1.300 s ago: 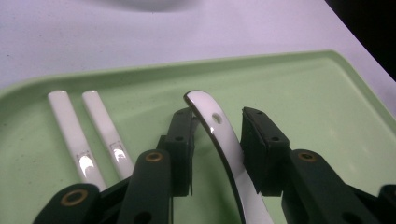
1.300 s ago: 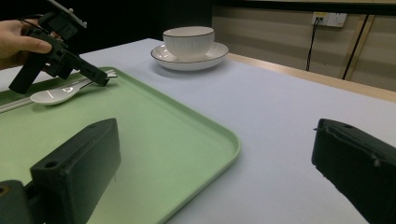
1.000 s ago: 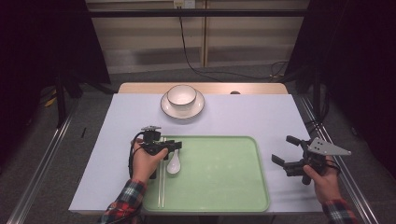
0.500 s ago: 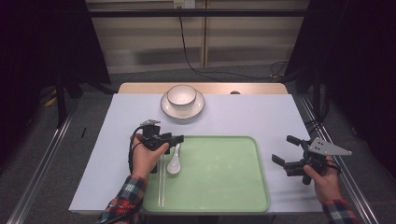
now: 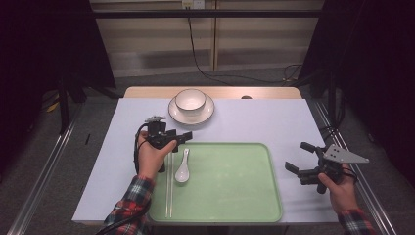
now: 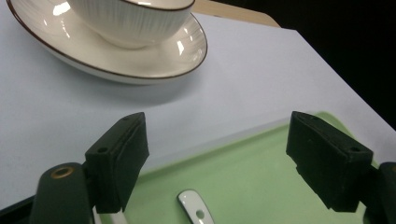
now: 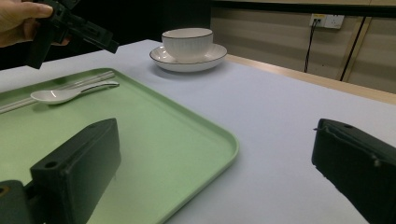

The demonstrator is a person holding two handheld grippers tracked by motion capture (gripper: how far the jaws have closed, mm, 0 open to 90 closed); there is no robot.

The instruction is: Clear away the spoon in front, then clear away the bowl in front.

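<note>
Chopsticks (image 5: pixel 169 183) lie lengthwise along the green tray's (image 5: pixel 235 215) left edge, the spoon (image 5: pixel 183 168) just beside them, handle pointing away. Left gripper (image 5: pixel 183 137) hovers above that handle, jaws just opened, nothing between them. Right gripper (image 5: pixel 299 157), released, waits right of the tray. Bowl (image 5: pixel 191 100) on saucer (image 5: pixel 177 113) lies beyond.

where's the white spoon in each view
high view: spoon lies at the green tray's left end, right of the chopsticks.
left gripper view: its handle tip at bottom centre, on the tray.
right gripper view: far left, on the tray.
shared landmark: the bowl.
</note>
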